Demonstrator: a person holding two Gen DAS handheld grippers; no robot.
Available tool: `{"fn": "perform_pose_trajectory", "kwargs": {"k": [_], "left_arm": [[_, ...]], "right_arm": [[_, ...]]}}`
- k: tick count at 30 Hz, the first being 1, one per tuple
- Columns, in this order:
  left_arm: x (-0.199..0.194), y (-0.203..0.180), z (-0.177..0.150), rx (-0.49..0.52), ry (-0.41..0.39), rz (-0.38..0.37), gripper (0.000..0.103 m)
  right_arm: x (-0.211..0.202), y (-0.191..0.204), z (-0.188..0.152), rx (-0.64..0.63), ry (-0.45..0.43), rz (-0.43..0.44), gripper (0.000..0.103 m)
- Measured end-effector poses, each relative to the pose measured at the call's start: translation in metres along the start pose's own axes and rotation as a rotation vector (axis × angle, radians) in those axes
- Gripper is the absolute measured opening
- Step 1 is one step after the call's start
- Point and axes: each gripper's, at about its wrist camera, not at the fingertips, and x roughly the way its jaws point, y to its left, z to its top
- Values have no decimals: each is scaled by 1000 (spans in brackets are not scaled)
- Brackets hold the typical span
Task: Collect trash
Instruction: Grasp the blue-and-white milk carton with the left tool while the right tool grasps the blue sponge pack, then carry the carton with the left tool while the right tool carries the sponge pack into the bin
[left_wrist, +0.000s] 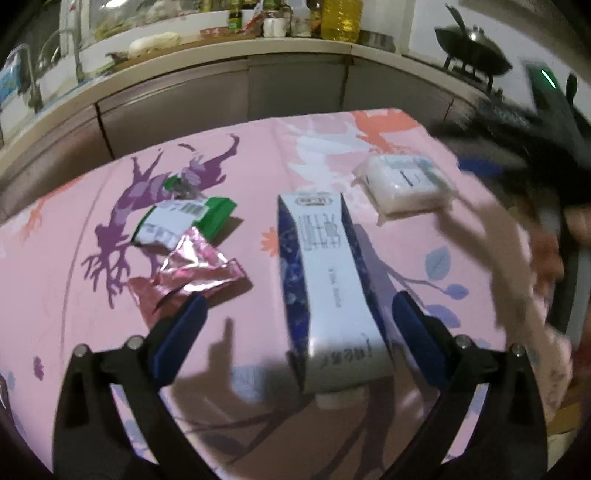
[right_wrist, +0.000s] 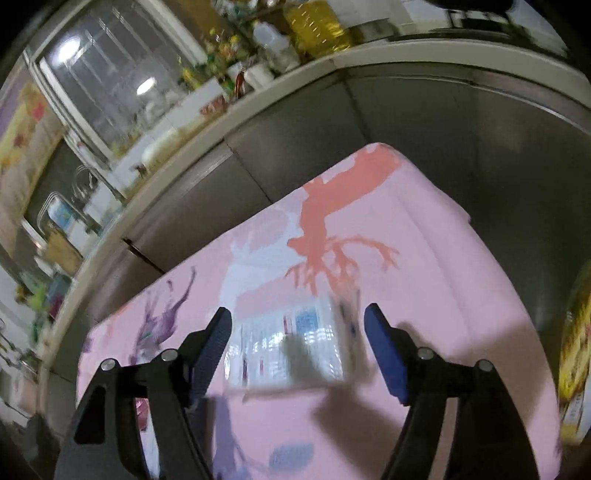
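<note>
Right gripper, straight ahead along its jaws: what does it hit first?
Most likely the clear plastic packet lying on the pink tablecloth. It sits between the open jaws of the right gripper, slightly ahead. The image is motion-blurred, so how far off it lies is uncertain.

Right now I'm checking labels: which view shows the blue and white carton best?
The left wrist view: the blue and white carton lies on the pink tablecloth, fairly sharp, between the open left claw's fingers. The right wrist view doesn't show it.
</note>
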Motion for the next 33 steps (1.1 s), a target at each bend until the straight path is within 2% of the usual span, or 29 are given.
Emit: {"fn": "perform_pose_trajectory", "kwargs": {"k": [2,3,5,7,8,9,12,16,19,22,23,26,27,29,33], "left_arm": [[3,-4,-1,21,-12,29,96],[5,-5,-1,29,-14,43,96],[10,-6,-1,40,-6,50,87],[14,-5,0,35,10,18,75],[14,-5,0,33,12,5,63],[14,-6,-1,38,14,3,55],[10,-7,-6,54,17,7,53],[-7,-3,-29,66,36,-65,53],[-28,-4,-59,96,42,-104,53],[-45,-5,-83,120,61,-125,53],[-49,-5,-92,127,78,-126,53],[-55,-1,-114,119,109,-124,52],[-58,-1,-117,123,104,-117,52],[-61,-1,-122,127,102,-117,52],[-64,-1,-125,117,104,-127,53]], "right_arm": [[23,12,12,-48,39,-27,71],[25,5,13,-70,59,-47,71],[45,4,17,-98,114,-104,70],[55,3,13,-109,177,-95,57],[55,4,8,-124,206,-80,46],[53,1,3,-138,222,-76,42],[29,2,-29,-156,247,-36,42],[-13,3,-84,-168,244,20,42],[-53,-2,-140,-168,206,77,42],[-88,-12,-175,-119,147,116,42],[-99,-17,-181,-92,118,116,45],[-143,-44,-205,102,-29,78,63],[-150,-50,-212,147,-51,80,65],[-169,-56,-235,220,-72,69,65],[-178,-42,-262,225,-71,78,65]]}}
